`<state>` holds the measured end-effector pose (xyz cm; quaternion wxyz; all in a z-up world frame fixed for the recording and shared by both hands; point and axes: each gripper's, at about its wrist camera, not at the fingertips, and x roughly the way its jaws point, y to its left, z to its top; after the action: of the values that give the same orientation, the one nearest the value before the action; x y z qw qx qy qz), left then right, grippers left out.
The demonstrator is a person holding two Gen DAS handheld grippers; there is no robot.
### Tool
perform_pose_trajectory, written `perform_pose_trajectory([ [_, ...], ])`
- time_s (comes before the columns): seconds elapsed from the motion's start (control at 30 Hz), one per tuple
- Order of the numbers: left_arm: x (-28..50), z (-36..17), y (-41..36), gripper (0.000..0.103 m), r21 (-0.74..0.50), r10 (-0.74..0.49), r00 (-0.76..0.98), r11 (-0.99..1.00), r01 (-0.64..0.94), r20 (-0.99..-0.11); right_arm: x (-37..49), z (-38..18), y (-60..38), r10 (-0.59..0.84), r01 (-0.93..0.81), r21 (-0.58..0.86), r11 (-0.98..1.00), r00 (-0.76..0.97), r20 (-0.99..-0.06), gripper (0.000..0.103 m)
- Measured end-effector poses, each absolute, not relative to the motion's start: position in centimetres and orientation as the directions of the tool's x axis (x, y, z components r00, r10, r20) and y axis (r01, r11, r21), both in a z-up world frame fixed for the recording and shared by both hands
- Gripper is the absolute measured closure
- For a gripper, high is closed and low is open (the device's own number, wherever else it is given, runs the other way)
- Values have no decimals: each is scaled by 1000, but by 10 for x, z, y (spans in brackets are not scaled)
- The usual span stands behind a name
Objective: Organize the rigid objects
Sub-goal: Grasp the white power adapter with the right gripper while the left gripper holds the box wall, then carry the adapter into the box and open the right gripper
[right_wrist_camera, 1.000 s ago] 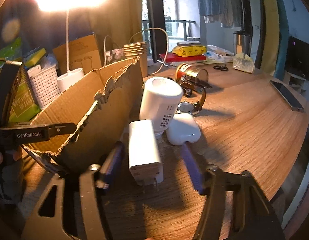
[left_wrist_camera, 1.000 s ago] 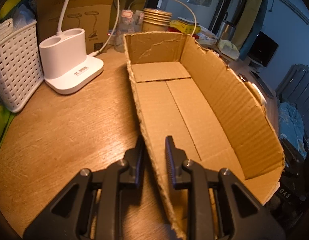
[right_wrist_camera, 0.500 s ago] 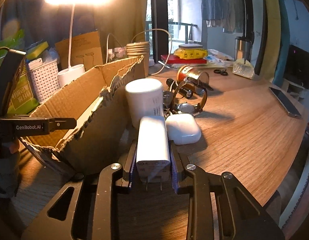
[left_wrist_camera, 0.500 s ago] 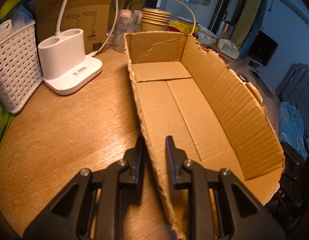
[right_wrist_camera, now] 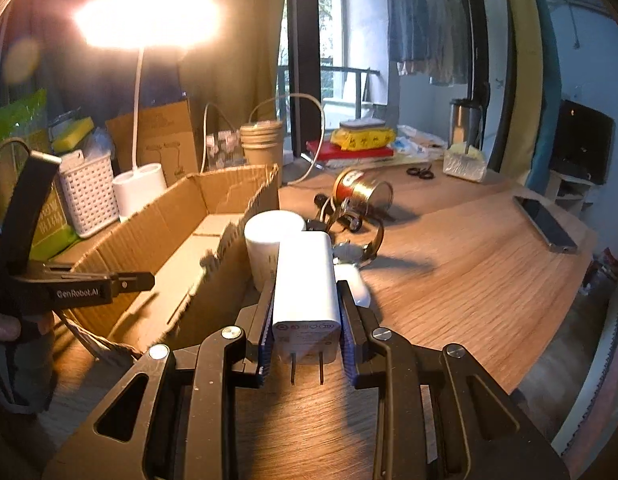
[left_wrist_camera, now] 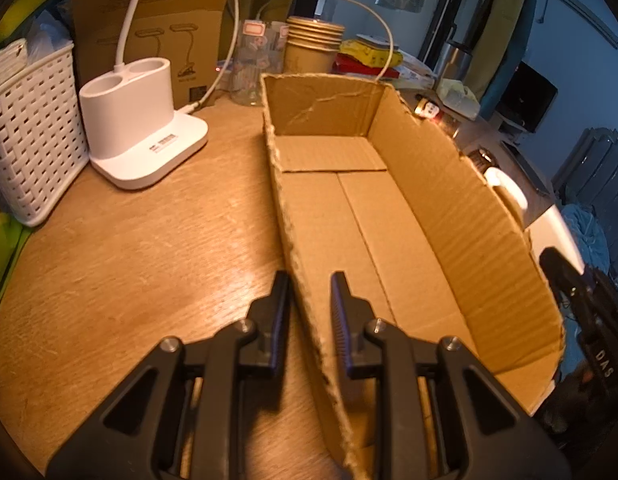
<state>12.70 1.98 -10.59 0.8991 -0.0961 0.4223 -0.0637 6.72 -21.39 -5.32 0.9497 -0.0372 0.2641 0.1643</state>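
One white charger (right_wrist_camera: 305, 280) sits clamped between the pads of the right gripper (right_wrist_camera: 307, 330), lifted off the wooden table (right_wrist_camera: 461, 280), its two prongs pointing back toward the camera. One open cardboard box (left_wrist_camera: 389, 216) lies at the charger's 10 o'clock, its inside bare, all four rims torn and ragged. The left gripper (left_wrist_camera: 309, 312) is clenched on the box's near long wall, one finger outside, one inside; in the right wrist view that gripper (right_wrist_camera: 121, 282) reaches in from 9 o'clock. Just beyond the charger stand one white cylinder (right_wrist_camera: 269, 236) against the box's outer wall and one white case (right_wrist_camera: 355, 280) touching the table at about 1 o'clock. Farther at 1 o'clock: one tipped can (right_wrist_camera: 361, 190), one wristwatch (right_wrist_camera: 361, 246), and one pair of scissors (right_wrist_camera: 421, 172). One phone (right_wrist_camera: 545, 220) lies near the table's rounded edge at 2 o'clock. The widest open tabletop lies between the charger and the phone. In the left wrist view, one white lamp base (left_wrist_camera: 137, 128) with two wells and one white basket (left_wrist_camera: 29, 128) stand at 10 and 9 o'clock of the box, with bare wood between them and its wall.
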Motion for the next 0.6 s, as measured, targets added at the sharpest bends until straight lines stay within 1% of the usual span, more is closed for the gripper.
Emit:
perform_pose_trajectory([
  [0.3, 125, -105, 21, 80, -231, -199, 645, 972, 35, -738, 55, -25, -212, 286, -322, 2, 947, 840, -461, 73],
  [0.6, 123, -105, 21, 80, -232, -198, 647, 972, 34, -737, 40, 1, -199, 317, -350, -2, 937, 851, -418, 73],
])
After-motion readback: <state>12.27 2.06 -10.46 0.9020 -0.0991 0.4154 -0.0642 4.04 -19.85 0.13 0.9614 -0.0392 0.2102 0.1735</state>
